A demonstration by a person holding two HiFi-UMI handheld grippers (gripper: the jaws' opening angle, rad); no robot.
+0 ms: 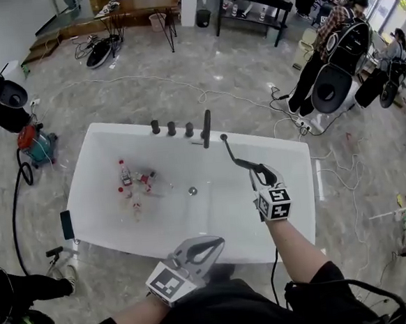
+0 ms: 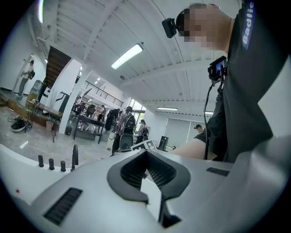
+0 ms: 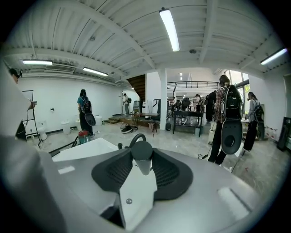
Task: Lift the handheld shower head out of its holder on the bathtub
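Handheld shower head (image 1: 236,156) was clamped in the right gripper's (image 1: 259,173) jaws above the white bathtub (image 1: 86,182), while the left gripper's (image 1: 212,245) jaws sat closed and empty.

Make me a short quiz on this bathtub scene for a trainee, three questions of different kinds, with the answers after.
1. True or false: the shower head rests on the rim of the tub.
2. Which hand-held gripper holds the shower head? A: left. B: right. C: neither.
3. What lies in the tub left of the drain?

Key
1. False: it is held up over the tub.
2. B: the right hand-held gripper is closed on its handle.
3. Small bottles with red caps.
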